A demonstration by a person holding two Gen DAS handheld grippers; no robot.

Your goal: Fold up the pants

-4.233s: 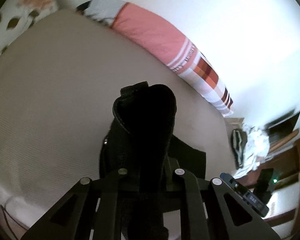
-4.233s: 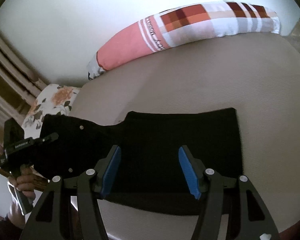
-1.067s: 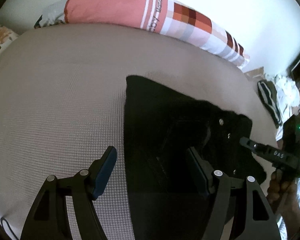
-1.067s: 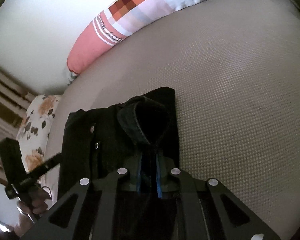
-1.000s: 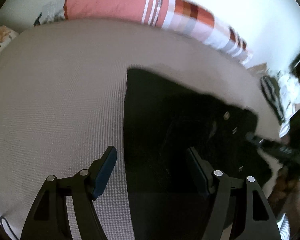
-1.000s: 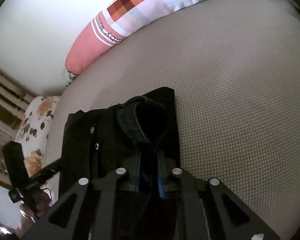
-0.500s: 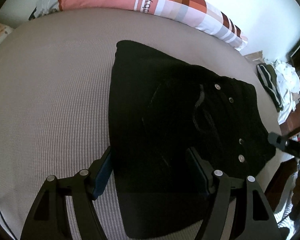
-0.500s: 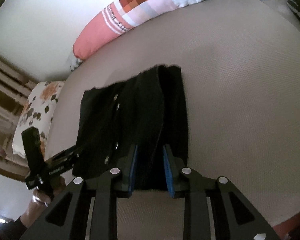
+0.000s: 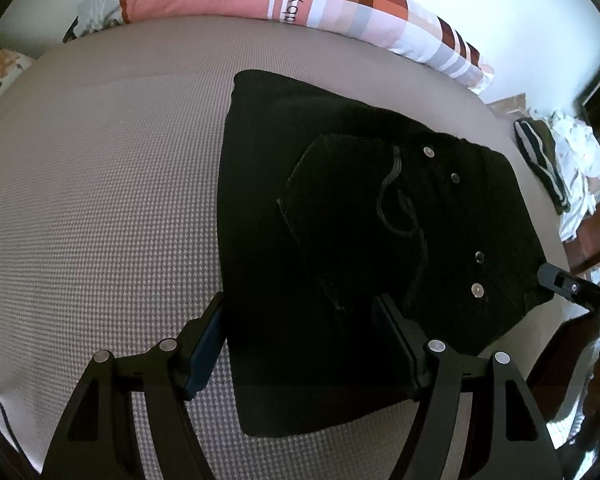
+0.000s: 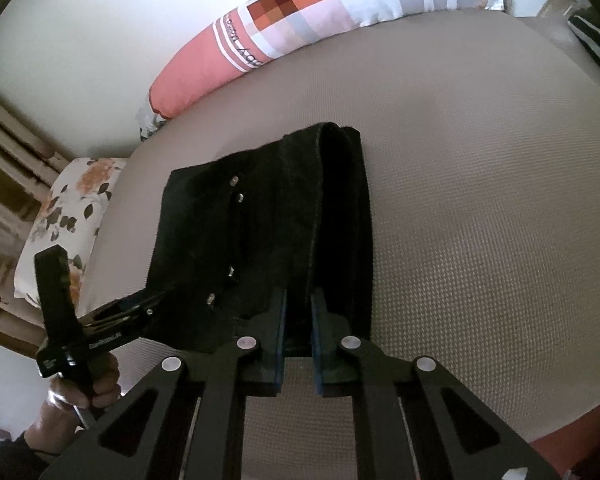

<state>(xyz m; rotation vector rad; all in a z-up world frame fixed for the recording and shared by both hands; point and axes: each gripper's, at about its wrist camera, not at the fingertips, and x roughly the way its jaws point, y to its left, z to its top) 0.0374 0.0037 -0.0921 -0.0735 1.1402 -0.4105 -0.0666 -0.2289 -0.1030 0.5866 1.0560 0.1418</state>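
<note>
The black pants [image 9: 360,216] lie folded into a compact rectangle on the beige bed [image 9: 100,184], back pocket and metal rivets facing up. My left gripper [image 9: 300,344] is open, hovering over the near edge of the pants, holding nothing. In the right wrist view the pants [image 10: 260,220] lie flat. My right gripper [image 10: 298,324] has its blue pads nearly together around the near edge of the folded fabric, with a narrow gap still showing. The left gripper also shows in the right wrist view [image 10: 148,304], at the left edge of the pants.
A long pink and checked bolster pillow [image 9: 300,0] lies along the far side of the bed against the white wall. A floral pillow [image 10: 60,220] sits at the left. A pile of clothes [image 9: 560,160] lies beyond the bed's right end.
My right gripper laid the lifted fabric down flat and its jaws parted slightly. The left gripper stayed open and drew back to the pants' near edge.
</note>
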